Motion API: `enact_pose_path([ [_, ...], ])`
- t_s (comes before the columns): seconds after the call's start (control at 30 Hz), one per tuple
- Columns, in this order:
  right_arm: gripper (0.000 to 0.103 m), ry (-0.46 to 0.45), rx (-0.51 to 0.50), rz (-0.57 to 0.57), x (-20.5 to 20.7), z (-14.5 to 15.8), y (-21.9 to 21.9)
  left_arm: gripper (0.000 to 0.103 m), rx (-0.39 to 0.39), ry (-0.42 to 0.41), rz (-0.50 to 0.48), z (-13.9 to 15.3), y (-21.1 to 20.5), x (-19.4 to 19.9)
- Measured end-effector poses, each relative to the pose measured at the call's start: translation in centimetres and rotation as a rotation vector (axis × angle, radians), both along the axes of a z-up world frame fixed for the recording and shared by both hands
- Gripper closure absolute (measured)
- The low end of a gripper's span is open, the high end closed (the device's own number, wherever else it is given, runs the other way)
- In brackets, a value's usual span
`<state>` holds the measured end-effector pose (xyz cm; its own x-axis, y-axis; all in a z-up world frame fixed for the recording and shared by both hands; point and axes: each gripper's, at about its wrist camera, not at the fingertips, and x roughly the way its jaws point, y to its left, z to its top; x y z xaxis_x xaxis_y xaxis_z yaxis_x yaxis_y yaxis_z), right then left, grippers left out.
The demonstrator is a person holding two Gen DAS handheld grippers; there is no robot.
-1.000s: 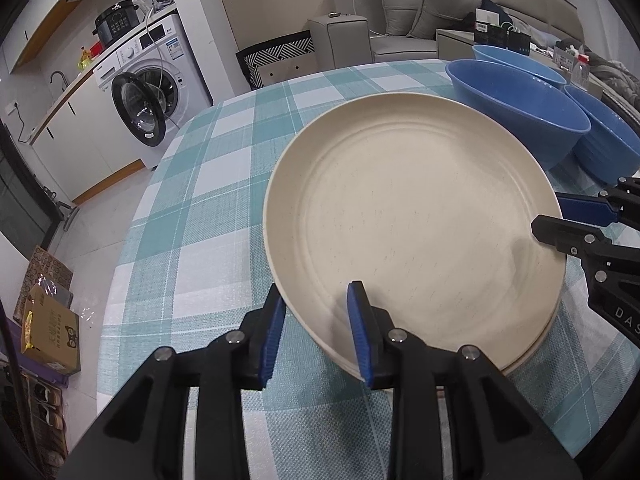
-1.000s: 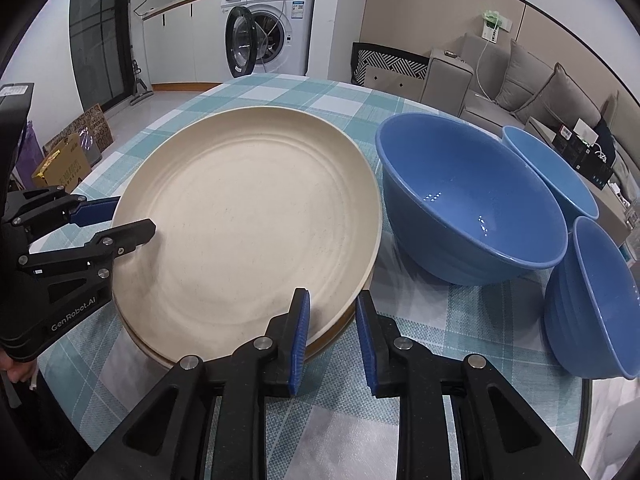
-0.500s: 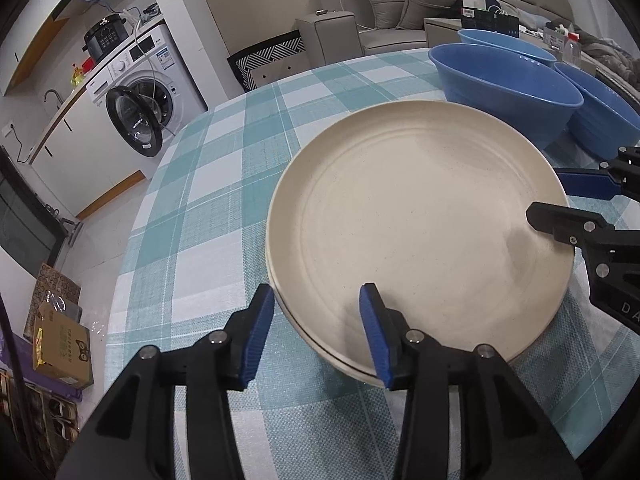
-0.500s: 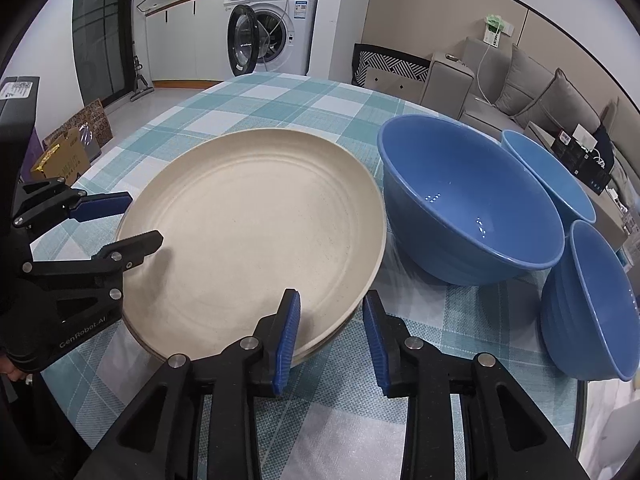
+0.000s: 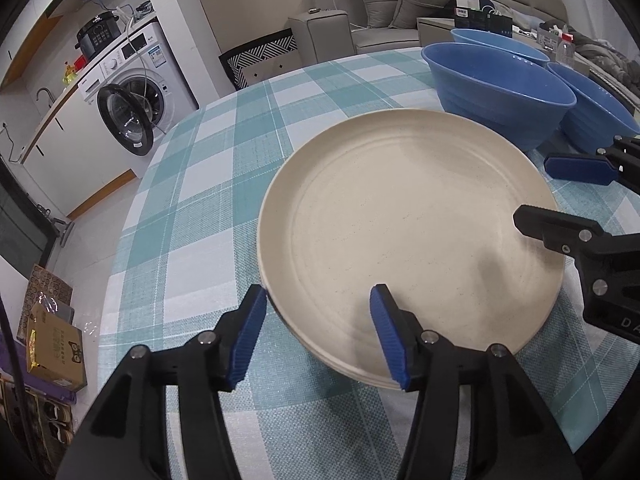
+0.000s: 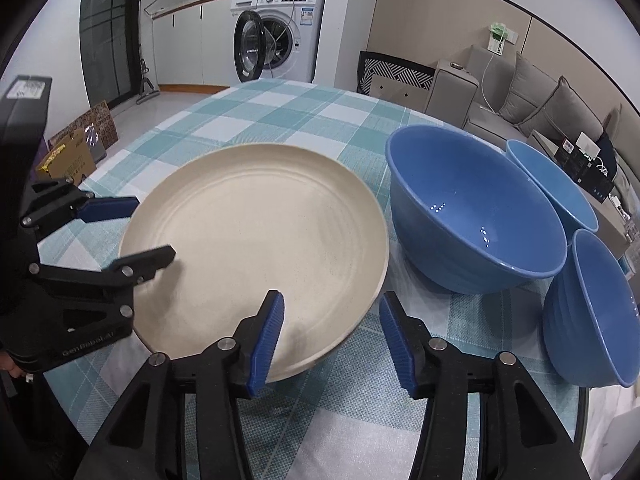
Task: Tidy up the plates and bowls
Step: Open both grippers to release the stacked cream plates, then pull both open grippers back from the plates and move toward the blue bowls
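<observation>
Left gripper (image 5: pixel 318 334): your jaws have spread wider than a second ago and now stand open across the near rim of the plates, one pad outside the rim on the cloth side, the other over the plate's floor. Nothing is clamped.

Right gripper (image 6: pixel 332 338): also open wider than before, straddling the plates' edge nearest it; one pad hangs over the plate, the other over the bare cloth between plate and large bowl.

Plates (image 5: pixel 408 236): cream stack, lower rim showing under the top one, sitting flat on the bench between your two grippers. It looks a little farther from both cameras than a second ago.

Large bowl (image 6: pixel 472 216): blue, upright, just beyond and to the right of your right gripper, very close to the plates' edge; I cannot tell whether they touch.

Small bowls: one (image 6: pixel 592 308) leans right of your right gripper, near the bench edge; another (image 6: pixel 552 184) sits behind the large bowl.

Bench (image 5: pixel 208 184): checked teal cloth, open room ahead and to the left of your left gripper, out to the rounded edge.

Far: washing machine (image 5: pixel 132 100), door ajar; sofa (image 6: pixel 540 100).
</observation>
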<state>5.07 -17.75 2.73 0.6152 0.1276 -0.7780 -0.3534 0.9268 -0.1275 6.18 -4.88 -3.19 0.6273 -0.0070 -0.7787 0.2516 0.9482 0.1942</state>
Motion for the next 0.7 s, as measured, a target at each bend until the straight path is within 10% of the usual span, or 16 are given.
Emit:
enact_pose_path([
  [0.23, 0.028, -0.011, 0.047, 0.002, -0.1, 0.6, -0.3, 0.02, -0.039, 0.002, -0.008, 0.3, 0.2, -0.1],
  [0.7, 0.001, -0.058, 0.126, 0.003, -0.7, 2.1, -1.0, 0.0, -0.135, -0.007, -0.019, 1.4, 0.9, -0.2],
])
